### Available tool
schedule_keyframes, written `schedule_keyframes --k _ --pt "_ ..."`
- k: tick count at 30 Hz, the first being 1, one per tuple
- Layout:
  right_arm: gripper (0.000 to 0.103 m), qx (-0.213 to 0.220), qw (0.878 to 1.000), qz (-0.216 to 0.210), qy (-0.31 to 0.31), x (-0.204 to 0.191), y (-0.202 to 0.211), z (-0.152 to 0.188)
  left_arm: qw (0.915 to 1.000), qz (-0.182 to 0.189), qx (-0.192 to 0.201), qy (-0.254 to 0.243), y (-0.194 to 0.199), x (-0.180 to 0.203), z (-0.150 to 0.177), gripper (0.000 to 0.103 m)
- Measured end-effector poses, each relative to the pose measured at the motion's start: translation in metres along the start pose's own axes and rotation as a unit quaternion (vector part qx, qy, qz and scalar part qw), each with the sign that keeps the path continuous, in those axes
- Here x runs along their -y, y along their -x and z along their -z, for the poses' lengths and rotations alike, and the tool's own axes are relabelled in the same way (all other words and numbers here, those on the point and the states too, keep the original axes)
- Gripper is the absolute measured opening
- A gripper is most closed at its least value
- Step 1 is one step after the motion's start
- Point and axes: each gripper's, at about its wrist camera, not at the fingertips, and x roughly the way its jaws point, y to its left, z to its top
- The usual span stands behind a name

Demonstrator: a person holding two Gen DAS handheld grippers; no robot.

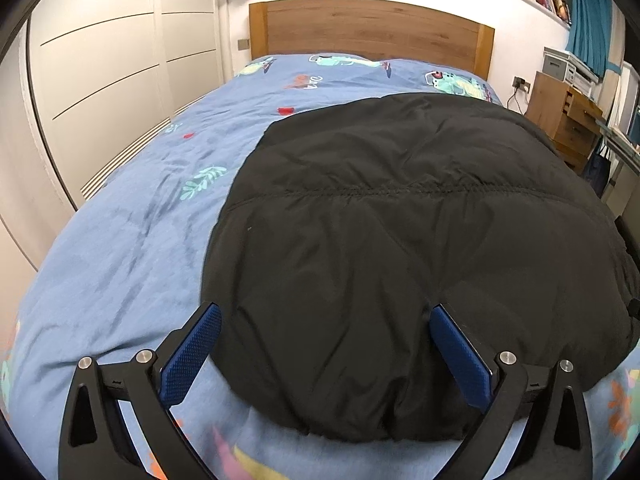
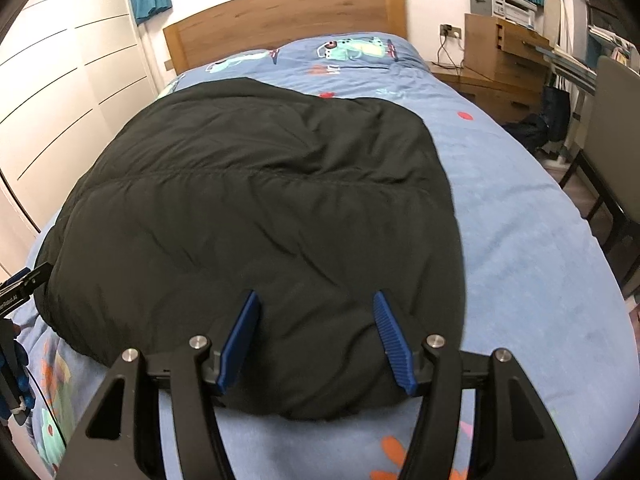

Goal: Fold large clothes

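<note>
A black padded jacket (image 1: 400,220) lies spread on the blue patterned duvet (image 1: 132,220), filling the centre and right of the left wrist view and the centre and left of the right wrist view. The left gripper (image 1: 326,312) stands released at the bottom of its frame, blue pads (image 1: 192,356) wide apart over the jacket's near hem, gripping nothing. The right gripper (image 2: 316,300) is likewise unclenched, its pads (image 2: 240,340) poised over the near edge without pressing it. A wooden headboard (image 1: 372,28) spans the top, white wardrobe doors (image 1: 104,60) the upper left, a wooden drawer unit (image 2: 504,56) the upper right.
</note>
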Motion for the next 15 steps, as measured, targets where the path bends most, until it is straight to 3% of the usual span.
schedule_keyframes --k 15 --pt "0.059 0.018 1.0 -0.009 -0.012 0.017 0.071 0.014 0.9999 0.002 0.001 0.016 0.055 -0.034 0.013 0.102"
